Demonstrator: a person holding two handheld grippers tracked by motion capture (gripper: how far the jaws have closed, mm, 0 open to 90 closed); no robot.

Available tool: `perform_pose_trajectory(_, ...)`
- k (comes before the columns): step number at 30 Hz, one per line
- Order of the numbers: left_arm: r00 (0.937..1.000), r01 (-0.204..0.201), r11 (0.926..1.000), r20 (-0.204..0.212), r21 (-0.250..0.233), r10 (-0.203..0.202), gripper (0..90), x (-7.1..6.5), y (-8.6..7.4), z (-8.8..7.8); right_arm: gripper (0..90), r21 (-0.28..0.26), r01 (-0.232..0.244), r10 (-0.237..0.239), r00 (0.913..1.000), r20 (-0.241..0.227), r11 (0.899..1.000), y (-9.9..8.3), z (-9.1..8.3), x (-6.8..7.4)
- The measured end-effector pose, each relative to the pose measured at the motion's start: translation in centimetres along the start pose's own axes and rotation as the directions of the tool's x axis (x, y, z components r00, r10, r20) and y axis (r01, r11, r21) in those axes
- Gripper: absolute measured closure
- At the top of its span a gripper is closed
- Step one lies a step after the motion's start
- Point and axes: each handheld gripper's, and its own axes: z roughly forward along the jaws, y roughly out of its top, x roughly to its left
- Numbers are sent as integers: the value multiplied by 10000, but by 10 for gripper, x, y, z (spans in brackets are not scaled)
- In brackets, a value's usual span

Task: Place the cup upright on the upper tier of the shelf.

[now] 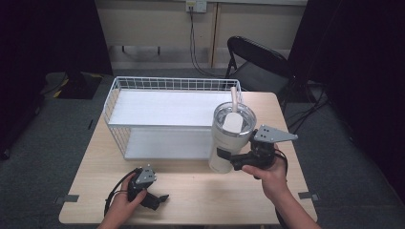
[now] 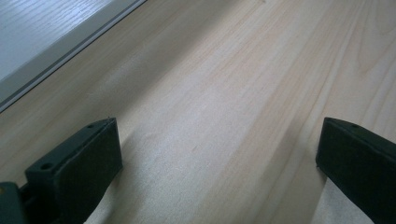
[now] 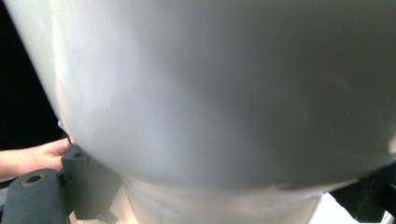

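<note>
From the high view, a pale wooden table [image 1: 191,191] stands on grey carpet in a room with dark curtains at both sides, a cream wall with a socket and cable behind, and a black folding chair [image 1: 258,67] beyond the far right corner. A white wire basket [image 1: 162,102] with a white shelf board sits on the far half of the table. Just beside its right front corner is a white tumbler [image 1: 229,140], tall and tapered toward its base, with a clear lid and a beige straw; the right gripper [image 1: 236,164] clamps its lower body from the right side. The left gripper [image 1: 160,199] lies low near the front left of the table, its jaws parted and holding nothing. In the left gripper view, the two black jaws stand wide apart over bare wood grain, with the basket's white edge [image 2: 56,51] at upper left. In the right gripper view, the tumbler's smooth white wall [image 3: 224,93] is pressed close, narrowing downward between the jaws, with the other hand [image 3: 32,156] at far left.
</note>
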Motion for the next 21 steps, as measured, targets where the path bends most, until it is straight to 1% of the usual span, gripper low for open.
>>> perform_pose_trajectory(1,10000,3,10000,-1,-2,-3,0,0,0,0,106,-28,-72,72,10000,29,10000,4,0,0)
perform_pose_trajectory(3,10000,2,10000,-1,-1,-2,0,0,0,0,106,-54,-84,84,10000,17,10000,5,0,0)
perform_pose_trajectory(6,10000,1,10000,-1,0,-1,0,0,0,0,105,138,27,-28,9999,123,9999,13,1,1)
perform_pose_trajectory(8,10000,-1,10000,1,-2,1,0,0,0,0,105,178,44,-46,9999,138,9998,14,1,1)
perform_pose_trajectory(9,10000,-3,10000,0,-2,3,0,0,0,0,105,207,64,-67,9999,120,9998,17,2,1)
perform_pose_trajectory(12,10000,0,10000,-2,-1,0,0,0,0,0,106,168,52,-54,9999,133,9998,21,3,2)
perform_pose_trajectory(13,10000,-3,10000,-2,0,3,0,0,0,0,106,153,75,-77,9999,134,9999,25,4,3)
perform_pose_trajectory(14,10000,91,9999,14,-68,-91,0,-1,0,0,106,153,75,-77,9999,134,9999,25,4,3)
perform_pose_trajectory(15,9999,103,9999,18,-75,-102,0,-1,0,0,105,131,95,-97,9999,128,9999,30,4,4)
perform_pose_trajectory(16,9999,102,9999,16,-77,-102,0,-1,0,0,105,131,95,-97,9999,128,9999,30,4,4)
perform_pose_trajectory(17,10000,89,9999,14,-97,-89,0,-1,0,0,105,147,156,-158,9997,168,9998,37,5,5)
perform_pose_trajectory(18,10000,89,9999,14,-97,-89,0,-1,0,0,105,147,156,-158,9997,168,9998,37,5,5)
perform_pose_trajectory(21,10000,48,9999,-9,-90,-48,0,0,0,0,105,158,160,-164,9996,213,9997,46,6,6)
